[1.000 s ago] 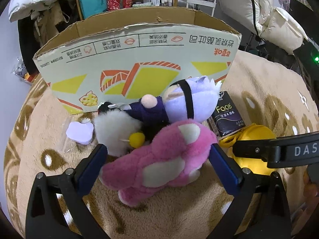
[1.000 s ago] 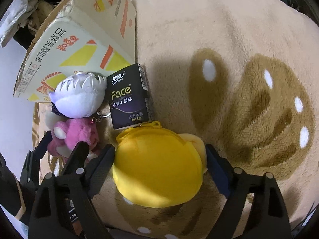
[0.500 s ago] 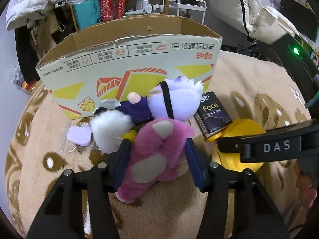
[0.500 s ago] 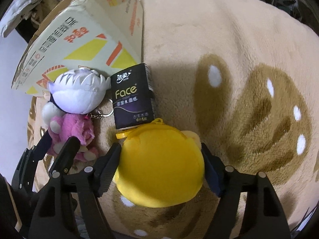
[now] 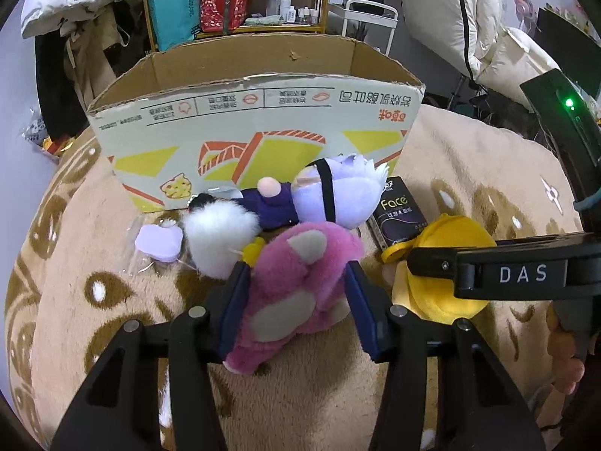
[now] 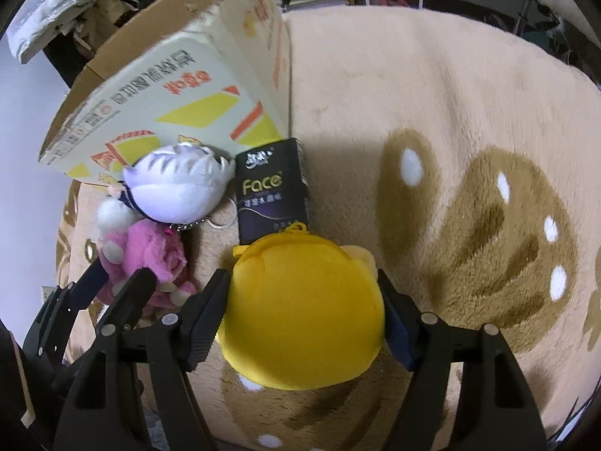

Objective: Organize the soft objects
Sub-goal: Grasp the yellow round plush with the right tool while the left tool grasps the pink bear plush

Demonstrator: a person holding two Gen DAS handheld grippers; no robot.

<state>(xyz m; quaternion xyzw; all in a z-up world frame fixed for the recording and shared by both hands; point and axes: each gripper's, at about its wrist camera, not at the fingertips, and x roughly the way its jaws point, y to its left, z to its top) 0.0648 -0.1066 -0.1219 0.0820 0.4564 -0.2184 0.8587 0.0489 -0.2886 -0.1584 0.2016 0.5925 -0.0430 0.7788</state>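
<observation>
My left gripper (image 5: 296, 300) is shut on a pink plush bear (image 5: 296, 285), squeezed between the blue pads just above the rug; the bear also shows in the right wrist view (image 6: 146, 259). My right gripper (image 6: 300, 315) is shut on a round yellow plush (image 6: 304, 315), which also shows in the left wrist view (image 5: 443, 263). A purple-and-white plush doll (image 5: 330, 195) with a white fluffy pompom (image 5: 218, 236) lies against the open cardboard box (image 5: 255, 124); the doll also shows in the right wrist view (image 6: 176, 188).
A black "Face" tissue pack (image 6: 272, 191) lies beside the box on the beige patterned rug (image 6: 450, 150). A small lilac pad (image 5: 157, 242) lies left of the pompom. Shelves, bags and bedding stand behind the box.
Both grippers closed from open onto their plush toys. The left one squeezed the pink bear and drew back from the box; the right one closed on the yellow plush.
</observation>
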